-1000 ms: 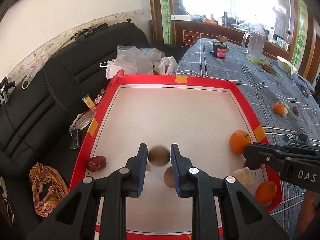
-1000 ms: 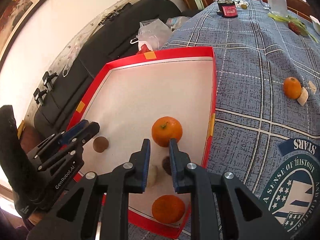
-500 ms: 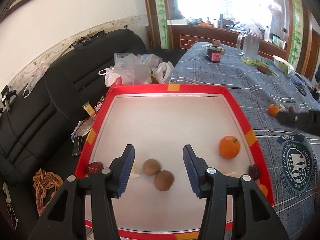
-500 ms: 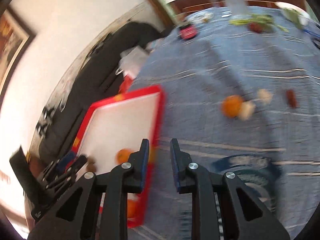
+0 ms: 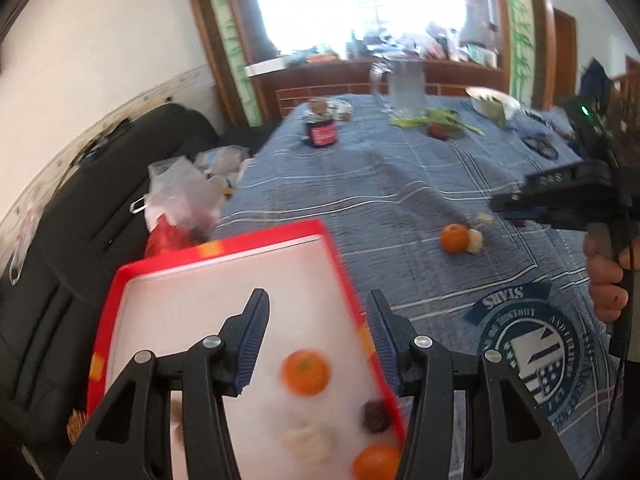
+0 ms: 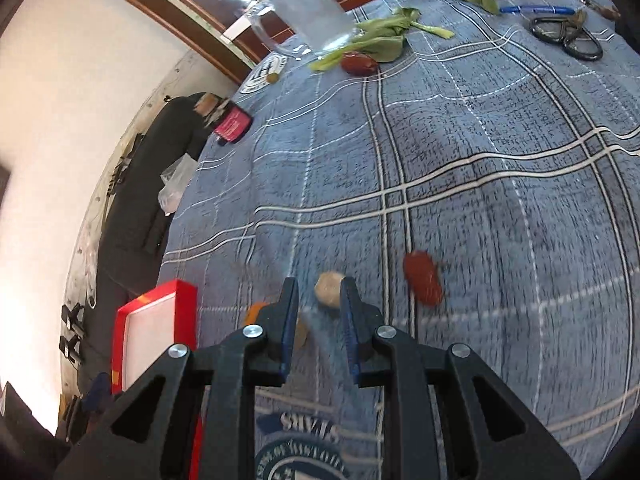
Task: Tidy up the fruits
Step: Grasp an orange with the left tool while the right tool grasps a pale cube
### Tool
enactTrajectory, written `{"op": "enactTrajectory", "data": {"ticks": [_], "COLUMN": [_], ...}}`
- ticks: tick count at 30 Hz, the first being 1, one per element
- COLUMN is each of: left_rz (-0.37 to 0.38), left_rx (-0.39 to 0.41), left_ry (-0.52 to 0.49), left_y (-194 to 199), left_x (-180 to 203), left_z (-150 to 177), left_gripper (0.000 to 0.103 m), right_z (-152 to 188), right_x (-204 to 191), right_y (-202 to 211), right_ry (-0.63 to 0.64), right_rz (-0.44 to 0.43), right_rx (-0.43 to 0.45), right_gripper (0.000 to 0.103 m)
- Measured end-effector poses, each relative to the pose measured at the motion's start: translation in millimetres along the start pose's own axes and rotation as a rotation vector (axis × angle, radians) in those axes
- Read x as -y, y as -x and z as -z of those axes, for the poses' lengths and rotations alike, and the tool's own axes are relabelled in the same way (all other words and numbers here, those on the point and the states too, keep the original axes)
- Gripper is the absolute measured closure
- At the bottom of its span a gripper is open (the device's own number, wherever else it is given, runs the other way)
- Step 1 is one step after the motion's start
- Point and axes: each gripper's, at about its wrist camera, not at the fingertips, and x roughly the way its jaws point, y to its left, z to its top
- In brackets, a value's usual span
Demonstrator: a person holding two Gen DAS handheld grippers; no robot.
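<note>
The right gripper [image 6: 318,316] hovers low over the bench [image 6: 460,168], jaws parted around a pale fruit piece [image 6: 329,289] (not touching it). The left gripper [image 5: 316,344], spread wide and empty, hangs above the red tray [image 5: 224,254] holding an orange [image 5: 306,372].

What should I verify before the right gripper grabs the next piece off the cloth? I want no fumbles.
1. Right gripper empty, jaws parted: ok.
2. Small pale round piece lined up with the gap: ok, just beyond the tips.
3. Gap wide enough for it: cannot tell; it looks narrow.
4. Neighbours clear: not ok. The round orange mandarin sits close beside the piece; the oblong red date lies apart.
5. Red-rimmed white tray has free floor: ok.
6. Left gripper open, holding nothing: ok.
</note>
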Motion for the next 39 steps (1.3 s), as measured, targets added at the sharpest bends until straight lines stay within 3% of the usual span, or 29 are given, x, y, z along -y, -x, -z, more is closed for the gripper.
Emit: {"op": "enactTrajectory", "data": {"ticks": [9,22,30,39], "left_rz": [0.077,0.119,0.147,0.176], "left_rx": [-0.098,-0.181,-0.167,-0.168], "left_ry": [-0.066,-0.13,-0.123,-0.212], "left_y": [-49.0,-94.5,-89.7,-89.5], "left_x": [45.4,76.8,71.9,90.2], "left_z": [-23.2,-43.7,-53.8,-50.2], "left_gripper": [0.053,0.053,0.053,0.053], "right_z": [-1.7,-6.5,-8.3,-7.7], "right_x": [0.7,-12.6,-1.2,2.4], "right_y": [-19.2,-32.1,-27.1,-26.1], "right_ry": [0.068,0.208,0.147,0.125], "right_rz": [0.044,0.075,0.034,0.012], "right_rx": [-0.023,-0.007,-0.017,-0.018], "right_gripper": [0.079,0.078,0.08,0.08]}}
